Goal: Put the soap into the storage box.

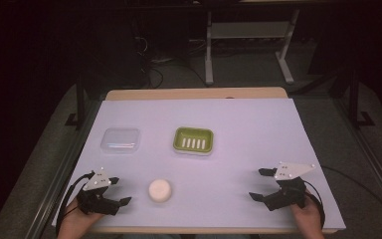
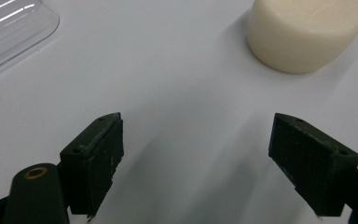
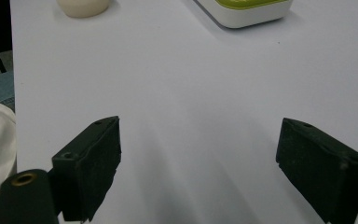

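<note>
I have the left gripper (image 1: 122, 191) low over the bench (image 1: 248, 144), jaws spread wide and holding nothing. The round cream soap bar (image 1: 160, 190) lies just beyond its jaws, a little to the right, not touching them. Farther ahead sits the green soap dish (image 1: 193, 140), its slotted tray bare, and to that gripper's left a clear plastic lid (image 1: 121, 140) lies flat. My right gripper (image 1: 258, 184) is also wide open and empty, well apart from the soap.
</note>
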Action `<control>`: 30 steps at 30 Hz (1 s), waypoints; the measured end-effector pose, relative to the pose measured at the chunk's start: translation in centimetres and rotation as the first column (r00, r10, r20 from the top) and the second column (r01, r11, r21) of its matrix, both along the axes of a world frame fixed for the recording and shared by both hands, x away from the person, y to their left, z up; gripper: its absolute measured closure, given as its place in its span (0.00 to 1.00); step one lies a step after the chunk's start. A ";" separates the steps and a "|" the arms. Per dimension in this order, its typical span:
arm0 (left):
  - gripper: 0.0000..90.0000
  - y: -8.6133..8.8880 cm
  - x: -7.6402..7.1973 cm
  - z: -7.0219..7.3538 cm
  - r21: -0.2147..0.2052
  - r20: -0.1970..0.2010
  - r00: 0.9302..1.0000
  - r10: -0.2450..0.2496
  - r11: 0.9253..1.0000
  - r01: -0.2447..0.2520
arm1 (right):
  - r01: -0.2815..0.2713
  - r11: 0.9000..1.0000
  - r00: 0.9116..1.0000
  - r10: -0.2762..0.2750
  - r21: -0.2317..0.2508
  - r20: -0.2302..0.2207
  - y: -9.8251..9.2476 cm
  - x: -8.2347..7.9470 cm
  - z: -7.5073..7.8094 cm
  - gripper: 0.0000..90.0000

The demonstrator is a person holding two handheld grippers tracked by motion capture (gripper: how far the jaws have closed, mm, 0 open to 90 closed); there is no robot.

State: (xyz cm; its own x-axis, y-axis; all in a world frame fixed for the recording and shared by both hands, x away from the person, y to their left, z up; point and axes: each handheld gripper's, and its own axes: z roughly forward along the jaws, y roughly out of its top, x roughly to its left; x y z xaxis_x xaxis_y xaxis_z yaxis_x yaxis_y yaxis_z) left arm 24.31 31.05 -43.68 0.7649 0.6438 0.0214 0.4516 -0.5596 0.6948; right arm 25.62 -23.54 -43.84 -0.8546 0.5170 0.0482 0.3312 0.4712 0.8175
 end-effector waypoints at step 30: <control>0.16 -2.1 -0.6 0.4 -0.007 0.017 0.998 -0.064 0.998 0.064 | -0.014 1.000 1.000 0.014 -0.004 0.001 0.4 0.0 0.1 0.14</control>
State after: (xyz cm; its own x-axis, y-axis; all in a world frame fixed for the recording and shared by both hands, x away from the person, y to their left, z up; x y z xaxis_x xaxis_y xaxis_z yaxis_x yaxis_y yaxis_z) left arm 23.76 28.96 -43.32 0.8040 0.5939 0.0301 0.4033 -0.5818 0.7063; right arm 25.59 -23.13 -43.75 -0.8618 0.5051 0.0453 0.3237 0.4791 0.8159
